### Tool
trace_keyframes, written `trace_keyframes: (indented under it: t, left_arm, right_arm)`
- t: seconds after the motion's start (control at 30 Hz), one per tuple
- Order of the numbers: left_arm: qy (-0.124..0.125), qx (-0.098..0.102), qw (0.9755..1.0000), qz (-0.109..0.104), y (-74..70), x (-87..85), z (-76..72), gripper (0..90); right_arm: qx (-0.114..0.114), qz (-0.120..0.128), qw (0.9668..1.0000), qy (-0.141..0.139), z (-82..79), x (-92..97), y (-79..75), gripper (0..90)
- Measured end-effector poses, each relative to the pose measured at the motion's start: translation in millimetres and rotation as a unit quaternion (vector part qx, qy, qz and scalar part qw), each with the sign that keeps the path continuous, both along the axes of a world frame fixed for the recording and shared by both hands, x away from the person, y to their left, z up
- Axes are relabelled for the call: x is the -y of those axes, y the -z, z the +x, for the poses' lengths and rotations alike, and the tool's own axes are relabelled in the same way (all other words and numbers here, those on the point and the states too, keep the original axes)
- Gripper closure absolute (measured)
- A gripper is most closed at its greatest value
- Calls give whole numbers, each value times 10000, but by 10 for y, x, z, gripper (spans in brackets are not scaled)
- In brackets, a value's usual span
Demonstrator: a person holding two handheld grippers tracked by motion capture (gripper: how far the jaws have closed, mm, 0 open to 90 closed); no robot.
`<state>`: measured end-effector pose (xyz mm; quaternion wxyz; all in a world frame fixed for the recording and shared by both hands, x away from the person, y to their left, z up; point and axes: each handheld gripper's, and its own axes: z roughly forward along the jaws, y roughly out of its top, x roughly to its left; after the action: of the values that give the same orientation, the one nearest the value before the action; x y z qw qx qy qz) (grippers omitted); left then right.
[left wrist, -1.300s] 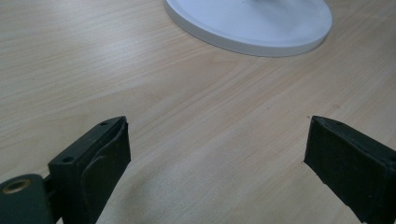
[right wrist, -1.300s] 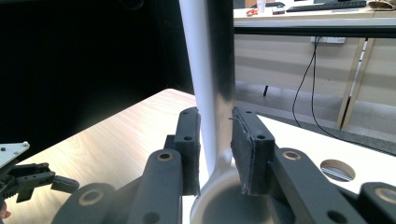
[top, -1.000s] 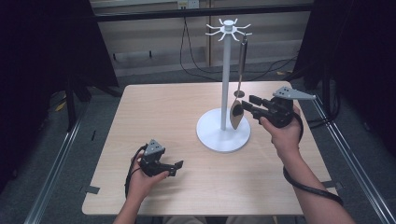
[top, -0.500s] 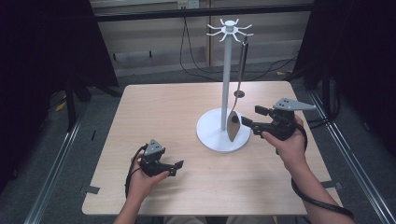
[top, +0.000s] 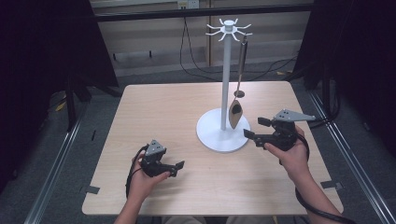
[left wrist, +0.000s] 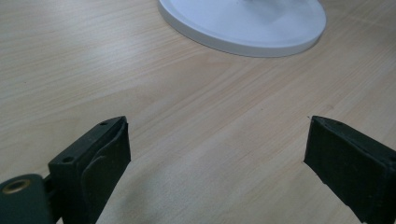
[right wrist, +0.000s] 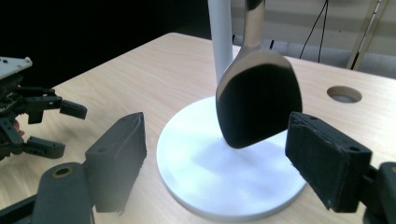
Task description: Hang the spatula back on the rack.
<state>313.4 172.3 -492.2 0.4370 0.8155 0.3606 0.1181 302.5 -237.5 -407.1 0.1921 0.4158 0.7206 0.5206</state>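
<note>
Steel spoon point(right wrist: 258, 100) hangs just beyond the open right tool point(right wrist: 224, 158).

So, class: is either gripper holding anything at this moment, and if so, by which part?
Nothing is held. The left gripper and the right gripper both have open, empty jaws; the spoon hangs from the white stand, untouched.

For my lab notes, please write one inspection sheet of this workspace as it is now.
Surface: wooden table, bare wood, one round hole.
Job's things: white stand upright; metal spoon hanging from its top hooks, bowl just above the base.
Clutter: nothing seen.
Grippers: left tongs open, low over the table; right tongs open beside the spoon, not touching.
Cables: black cable along the right forearm; wires on the floor behind.
Surroundings: dark curtains, metal frame rails.
</note>
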Motion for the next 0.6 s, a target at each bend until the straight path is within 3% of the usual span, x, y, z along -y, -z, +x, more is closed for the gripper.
trace_keyframes:
  t: [0.43, 0.6]
  left_arm:
    - [-1, -21, 10000, 9, 12, -1, 0, 68]
    - [-2, -3, 10000, -13, 6, 7, 5, 67]
  right_arm:
    - [-120, -29, 9999, -14, -161, 58, 271, 182]
    - [-196, -88, 9998, -22, -155, 62, 337, 179]
